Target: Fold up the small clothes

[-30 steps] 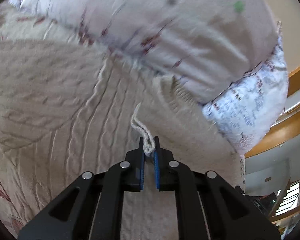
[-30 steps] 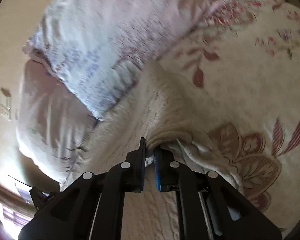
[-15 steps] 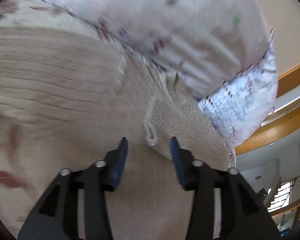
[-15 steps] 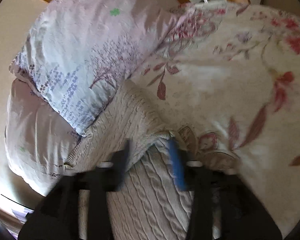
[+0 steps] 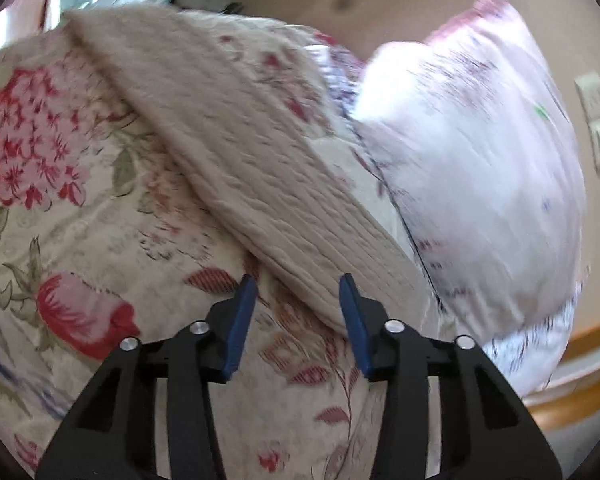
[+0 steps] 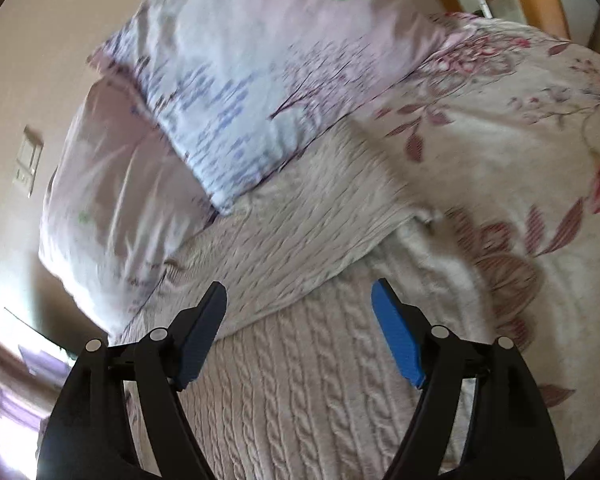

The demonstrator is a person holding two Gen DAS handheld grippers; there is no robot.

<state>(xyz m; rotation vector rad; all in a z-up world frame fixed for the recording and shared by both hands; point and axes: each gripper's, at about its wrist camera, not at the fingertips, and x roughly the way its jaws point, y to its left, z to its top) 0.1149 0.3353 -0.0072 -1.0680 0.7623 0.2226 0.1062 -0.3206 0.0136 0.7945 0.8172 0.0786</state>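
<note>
Left wrist view: the left gripper hangs above the bed with its blue-padded fingers spread apart and empty; the near end of a cream knit sweater lies just beyond and between the fingertips, not touching them. In this view the sweater appears as a long folded band running diagonally from the far left toward the near right across the floral bedspread, with a pale printed pillow just beside it on the right and a wall switch on the beige wall behind. Right wrist view: the right gripper is likewise wide open, its fingers holding nothing, poised over the sweater. Only this view shows the cable-knit body of the garment lying flat in the near field and an upper layer folded over it, the fold edge crossing between the fingertips. It also shows two pillows, one blue-and-pink printed overlapping a plainer pink one at the left, both resting against the sweater's far edge, while the bedspread extends to the right. Both views are motion-blurred.
</note>
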